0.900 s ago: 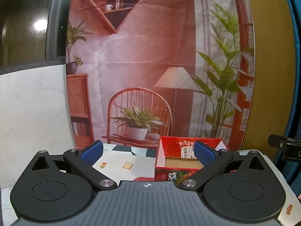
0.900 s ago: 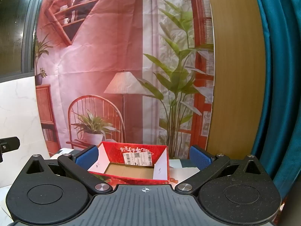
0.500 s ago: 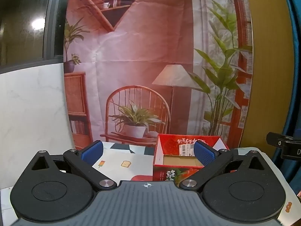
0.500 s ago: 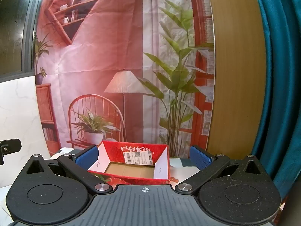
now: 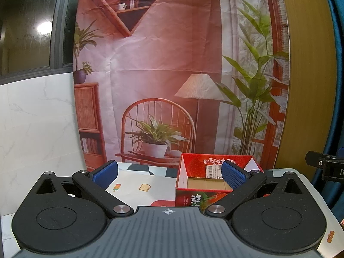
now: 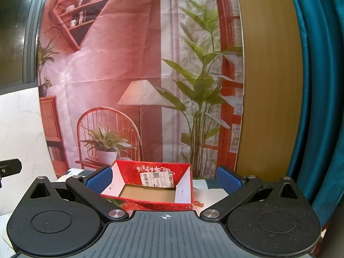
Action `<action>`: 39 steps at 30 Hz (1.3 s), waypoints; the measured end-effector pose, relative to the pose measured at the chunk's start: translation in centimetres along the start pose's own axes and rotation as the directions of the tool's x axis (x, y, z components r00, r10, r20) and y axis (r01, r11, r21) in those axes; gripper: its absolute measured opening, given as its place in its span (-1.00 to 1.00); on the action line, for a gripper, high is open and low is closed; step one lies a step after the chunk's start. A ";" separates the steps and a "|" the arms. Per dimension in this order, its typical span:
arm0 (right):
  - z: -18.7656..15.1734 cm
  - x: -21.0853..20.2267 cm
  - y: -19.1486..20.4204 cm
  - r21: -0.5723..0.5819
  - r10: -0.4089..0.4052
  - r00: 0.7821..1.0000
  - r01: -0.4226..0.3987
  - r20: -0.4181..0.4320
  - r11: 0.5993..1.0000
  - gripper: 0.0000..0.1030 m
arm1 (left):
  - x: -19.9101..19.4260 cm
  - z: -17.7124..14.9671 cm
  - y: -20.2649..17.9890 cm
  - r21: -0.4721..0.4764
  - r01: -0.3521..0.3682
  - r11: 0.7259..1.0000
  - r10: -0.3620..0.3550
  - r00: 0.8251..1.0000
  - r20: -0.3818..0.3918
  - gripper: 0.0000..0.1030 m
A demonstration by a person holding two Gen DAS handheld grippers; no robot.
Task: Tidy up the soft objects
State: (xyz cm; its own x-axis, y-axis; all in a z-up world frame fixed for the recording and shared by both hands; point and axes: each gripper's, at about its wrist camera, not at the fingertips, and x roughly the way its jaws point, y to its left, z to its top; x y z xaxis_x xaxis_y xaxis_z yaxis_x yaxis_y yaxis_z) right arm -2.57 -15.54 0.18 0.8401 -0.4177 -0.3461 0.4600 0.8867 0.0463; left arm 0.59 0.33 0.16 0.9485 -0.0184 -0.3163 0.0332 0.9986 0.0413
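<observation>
Grippers spread over an open box

Jaws of the left gripper (image 5: 169,173) and right gripper (image 6: 165,178) stand wide apart, gripping nothing. Beyond them an open red cardboard box with a white barcode label (image 6: 150,185) sits near the far edge of a white printed tablecloth (image 5: 137,191), before a wrinkled room-scene backdrop (image 5: 163,64).

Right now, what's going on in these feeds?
Nothing is being handled yet. A person holds two sets of tongs, both wide open and empty, aimed over a table toward an open red cardboard box. The left tongs see the box off to their right, the right tongs see it almost straight ahead. The box shows only its bare cardboard floor and a shipping label on its back wall. No soft objects are in view.
</observation>
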 end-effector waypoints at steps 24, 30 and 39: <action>0.0 0.0 -0.1 0.006 -0.002 1.000 0.002 -0.004 1.000 0.99 | 0.0 -0.2 -0.2 -0.001 -0.002 1.000 0.002 1.000 0.001 1.00; 0.1 0.0 0.0 0.004 0.002 1.000 -0.002 -0.006 1.000 0.99 | 0.0 -0.2 -0.1 -0.002 -0.001 1.000 0.001 1.000 0.001 1.00; 0.1 0.0 0.0 0.004 0.002 1.000 -0.002 -0.007 1.000 0.99 | 0.0 -0.2 -0.1 -0.003 -0.002 1.000 0.002 1.000 0.000 1.00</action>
State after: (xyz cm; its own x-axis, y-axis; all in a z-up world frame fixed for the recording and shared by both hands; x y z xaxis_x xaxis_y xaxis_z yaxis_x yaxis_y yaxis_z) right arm -2.52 -15.58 0.25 0.8388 -0.4150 -0.3523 0.4599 0.8865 0.0507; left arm 0.55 0.25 -0.09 0.9487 -0.0169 -0.3159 0.0308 0.9988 0.0390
